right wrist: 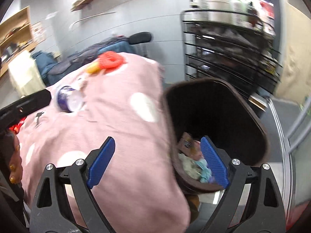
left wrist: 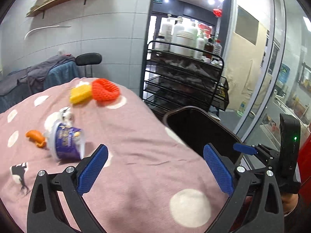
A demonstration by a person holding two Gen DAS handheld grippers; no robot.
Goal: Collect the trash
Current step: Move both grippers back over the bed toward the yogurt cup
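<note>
From the left wrist view, the left hand-held gripper [left wrist: 155, 167] hangs over the pink dotted cloth [left wrist: 136, 174] with its jaws wide apart and nothing between them. A purple-and-white cup [left wrist: 66, 143] lies on its side on the cloth, just beside an orange scrap [left wrist: 35, 137]. Farther back sit a yellow piece [left wrist: 80, 94] and a red knitted piece [left wrist: 105, 92], touching each other. The dark bin [left wrist: 196, 130] stands at the cloth's right edge, with a black wire rack [left wrist: 184, 77] of bottles behind it.

From the right wrist view, the right hand-held gripper [right wrist: 157, 163] also has its jaws apart and empty, above the cloth's edge and the bin [right wrist: 213, 116]. Crumpled trash [right wrist: 194, 161] lies inside the bin. The cup [right wrist: 68, 99] lies far left on the cloth.
</note>
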